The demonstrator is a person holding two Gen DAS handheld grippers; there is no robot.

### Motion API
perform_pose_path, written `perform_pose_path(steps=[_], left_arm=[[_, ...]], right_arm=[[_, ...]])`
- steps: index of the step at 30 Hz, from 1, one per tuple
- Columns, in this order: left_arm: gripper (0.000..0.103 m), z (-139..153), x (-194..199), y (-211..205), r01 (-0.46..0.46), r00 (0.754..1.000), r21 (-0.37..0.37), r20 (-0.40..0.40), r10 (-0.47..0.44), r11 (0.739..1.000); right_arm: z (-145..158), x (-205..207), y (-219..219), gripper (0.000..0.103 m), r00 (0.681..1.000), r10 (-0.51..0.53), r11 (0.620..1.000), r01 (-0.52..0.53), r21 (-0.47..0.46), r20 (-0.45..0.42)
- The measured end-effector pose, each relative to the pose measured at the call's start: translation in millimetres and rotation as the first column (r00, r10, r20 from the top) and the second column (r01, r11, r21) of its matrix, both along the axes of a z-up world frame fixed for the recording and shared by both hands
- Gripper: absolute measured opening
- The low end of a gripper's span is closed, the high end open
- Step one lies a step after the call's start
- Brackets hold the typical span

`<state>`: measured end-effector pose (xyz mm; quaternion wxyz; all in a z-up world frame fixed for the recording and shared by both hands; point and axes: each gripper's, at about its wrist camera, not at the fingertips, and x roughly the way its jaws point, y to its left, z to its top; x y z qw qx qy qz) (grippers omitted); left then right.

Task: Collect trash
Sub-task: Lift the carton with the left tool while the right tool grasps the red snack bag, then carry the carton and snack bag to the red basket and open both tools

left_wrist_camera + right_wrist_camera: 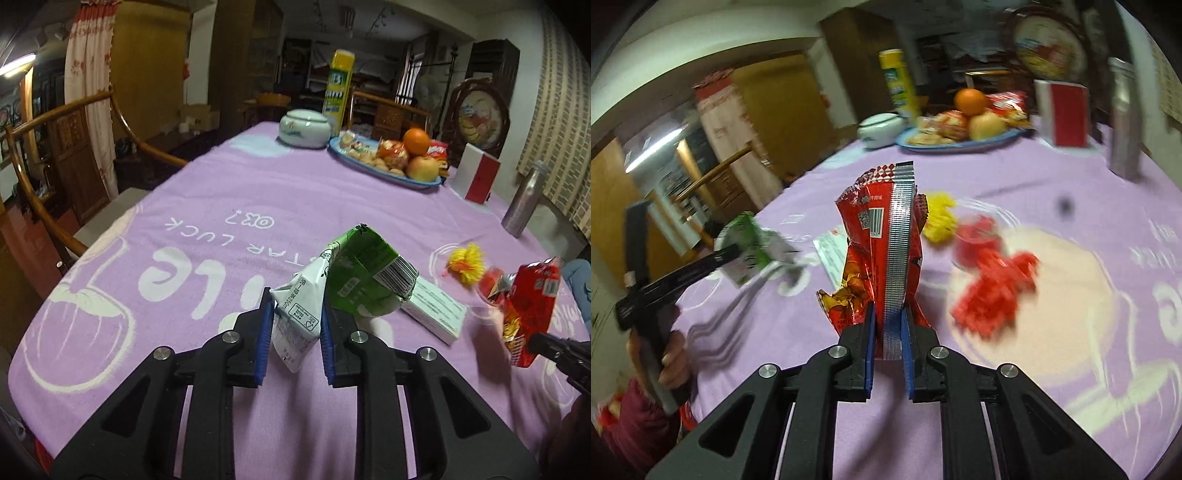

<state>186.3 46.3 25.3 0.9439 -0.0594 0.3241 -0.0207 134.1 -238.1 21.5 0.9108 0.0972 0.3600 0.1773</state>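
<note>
A lilac cloth with white lettering and cup drawings covers the worktop [207, 192], which stands in a dim room with two curved wooden chairs on the left, a patterned curtain and cluttered shelves at the far end.

At the far side stand one white lidded jar [303, 128], one tall yellow-green box [338, 88] and one blue plate [388, 170] heaped with snacks, an orange and an apple. To the right are one red-and-white box [476, 178] and one metal bottle [524, 199].

The left hand-held gripper [293, 325] pinches one crumpled green-and-white carton [354, 280], lifted above the cloth. The right hand-held gripper [888, 336] is pressed onto the silver seam of one red snack wrapper [882, 254], held upright over the near worktop.

On the cloth lie one flat white box [434, 312], just beyond the carton, one yellow tuft [466, 266] and, near it, some blurred red pieces [993, 291] whose number cannot be told.
</note>
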Motion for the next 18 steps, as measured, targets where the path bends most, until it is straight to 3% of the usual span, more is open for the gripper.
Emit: perform_pose_path(steps=[3, 8, 13, 18], left_arm=[[0.024, 9, -22, 6, 0.016, 1.000, -0.036, 0.027, -0.015, 0.999], [0.024, 28, -64, 28, -0.004, 0.998, -0.055, 0.066, 0.008, 0.998], [0.024, 42, -115, 70, -0.085, 0.990, -0.036, 0.105, 0.088, 0.996], [0.024, 38, -164, 119, -0.193, 0.973, -0.019, 0.124, 0.194, 0.981]], right_arm=[[1, -13, 2, 0.014, 1.000, 0.004, 1.000, -0.003, 0.017, -0.020], [20, -25, 23, 0.014, 0.999, 0.040, 0.999, -0.040, 0.012, 0.023], [33, -36, 63, 0.013, 0.991, 0.128, 0.992, -0.128, -0.002, 0.047], [41, -46, 108, 0.013, 0.975, 0.215, 0.977, -0.215, -0.016, 0.048]])
